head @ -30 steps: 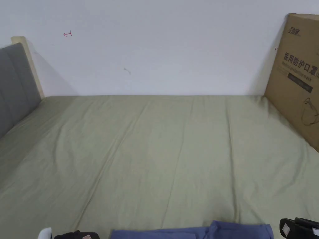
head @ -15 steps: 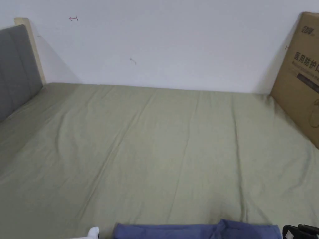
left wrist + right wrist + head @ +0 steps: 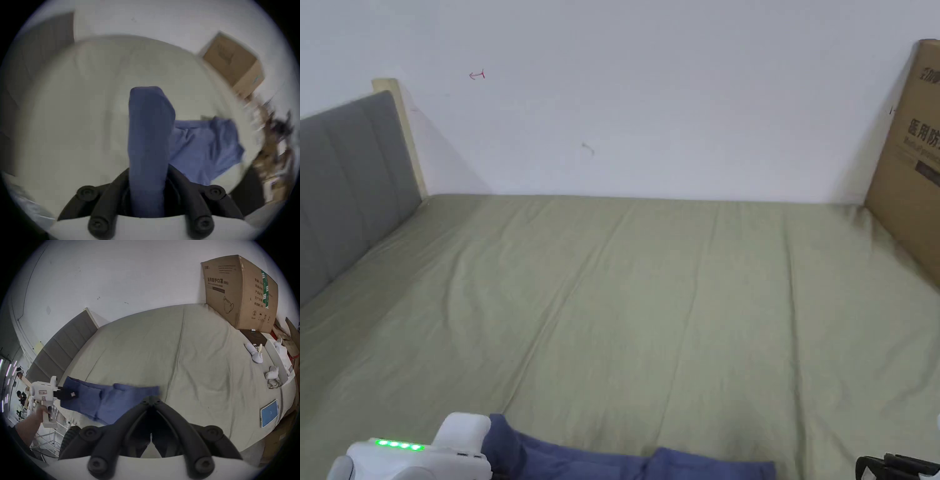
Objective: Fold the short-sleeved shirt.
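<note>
— Lying along the near edge of the bed (image 3: 650,300), the blue shirt (image 3: 112,400) is bunched lengthwise; the left hand-held gripper (image 3: 68,393) has its jaws clamped on one end of it, a blue band of cloth rising between them in the left gripper view.

— And the right hand-held gripper (image 3: 151,400)?

— Its jaws meet at their tips, just at the shirt's other end; whether cloth is caught between them, I cannot tell. To fold well, I'd hold both ends level and taut, then lay the cloth flat (no twist).

— What does each view add?

— The right gripper view shows a phone (image 3: 269,413) and a cardboard box (image 3: 238,288); the head view catches just the shirt's far edge.
</note>
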A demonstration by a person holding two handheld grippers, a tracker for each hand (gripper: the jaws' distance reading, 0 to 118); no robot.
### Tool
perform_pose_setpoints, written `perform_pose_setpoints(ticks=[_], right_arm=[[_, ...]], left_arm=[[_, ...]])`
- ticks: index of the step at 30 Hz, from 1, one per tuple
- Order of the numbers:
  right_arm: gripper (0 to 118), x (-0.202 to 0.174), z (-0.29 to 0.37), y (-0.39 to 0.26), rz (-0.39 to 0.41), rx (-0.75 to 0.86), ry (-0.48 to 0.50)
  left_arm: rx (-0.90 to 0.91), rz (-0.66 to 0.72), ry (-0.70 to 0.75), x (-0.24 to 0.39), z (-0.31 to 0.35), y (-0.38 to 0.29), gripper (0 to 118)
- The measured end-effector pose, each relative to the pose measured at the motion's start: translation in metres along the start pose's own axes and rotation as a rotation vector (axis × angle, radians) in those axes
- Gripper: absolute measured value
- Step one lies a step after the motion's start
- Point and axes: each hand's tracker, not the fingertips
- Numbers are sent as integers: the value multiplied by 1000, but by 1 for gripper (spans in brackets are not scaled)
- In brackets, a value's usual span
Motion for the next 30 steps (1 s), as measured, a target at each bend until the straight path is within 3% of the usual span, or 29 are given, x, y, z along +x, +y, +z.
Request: perform_pose_setpoints(ticks=[1,5,9,12,19,21,22,25,26,30], right_arm=[[0,2,2,-1,-2,3,-1],[0,14,15,-3,-18,35,-6],[0,28,29,-6,-45,60,-26],[0,38,36,-10,-68,75,-40],[0,56,39,-20,-127,75,-67],[0,57,39,-21,-126,65,-74],[0,57,39,-22,-124,61,-76],[0,57,39,-22,-116,58,-79],[0,56,39,-22,-114,59,-79],[0,54,36,-22,-112,70,-80]], left_arm=[[-8,2,15,0,7,0,5],[20,145,-167,21,27,18,5],[13,168,-331,63,30,44,5],[-42,193,-441,99,10,60,5],[-228,259,-499,173,-68,73,7],[-241,237,-519,185,-81,72,18],[-246,236,-551,188,-83,70,30],[-212,290,-727,187,-79,66,107],[-186,295,-764,183,-70,64,118],[-99,192,-649,168,-32,69,117]])
